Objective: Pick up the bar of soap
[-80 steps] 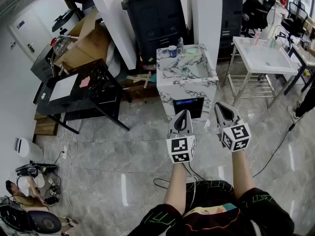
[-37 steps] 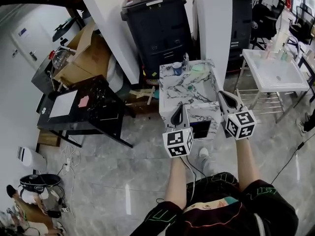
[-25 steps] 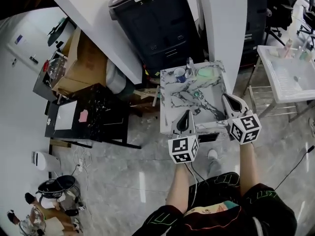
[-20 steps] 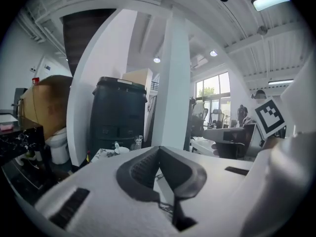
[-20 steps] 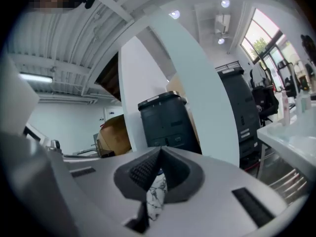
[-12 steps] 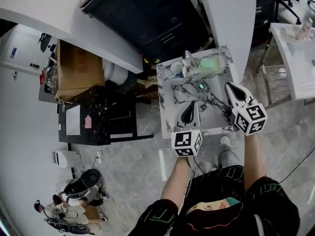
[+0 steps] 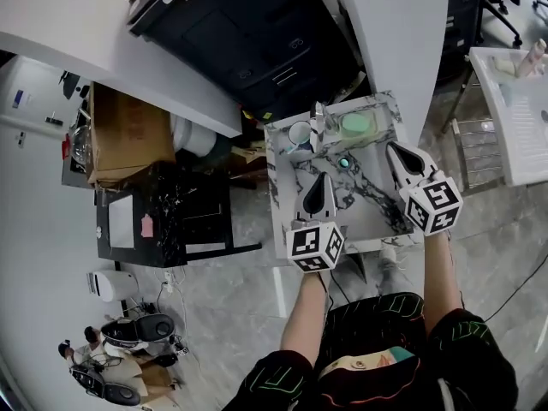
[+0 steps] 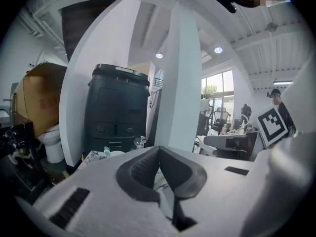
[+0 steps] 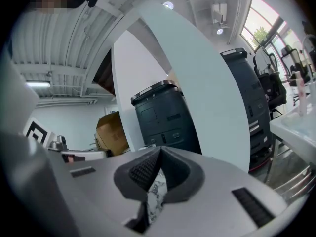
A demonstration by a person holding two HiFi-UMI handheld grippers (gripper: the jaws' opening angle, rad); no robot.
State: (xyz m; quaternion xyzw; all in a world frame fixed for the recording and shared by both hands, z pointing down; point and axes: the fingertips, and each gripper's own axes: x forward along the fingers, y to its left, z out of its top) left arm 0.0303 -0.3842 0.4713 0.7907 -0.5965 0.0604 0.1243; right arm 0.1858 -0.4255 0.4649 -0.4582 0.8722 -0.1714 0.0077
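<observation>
A pale green bar of soap [image 7: 357, 124] lies at the back right corner of the marble sink unit [image 7: 287, 221]. Beside it stand a white cup [image 7: 300, 133] and a tap [image 7: 318, 118], with the drain [image 7: 344, 162] in the basin. My left gripper [image 7: 321, 180] hovers over the front left of the basin, shut and empty [image 8: 158, 152]. My right gripper [image 7: 395, 151] hangs over the unit's right side, a little short of the soap, also shut with nothing in it [image 9: 159, 152].
Behind the unit rise a black cabinet [image 7: 248, 32] and a white pillar [image 7: 402, 32]. A black table [image 7: 163, 221] and a cardboard box [image 7: 124, 131] stand to the left. A white basin on a metal frame [image 7: 522, 101] is at the right.
The person has walked up to the marble unit, which was several steps away. Both grippers, held out in front and shut throughout, now hang over its top.
</observation>
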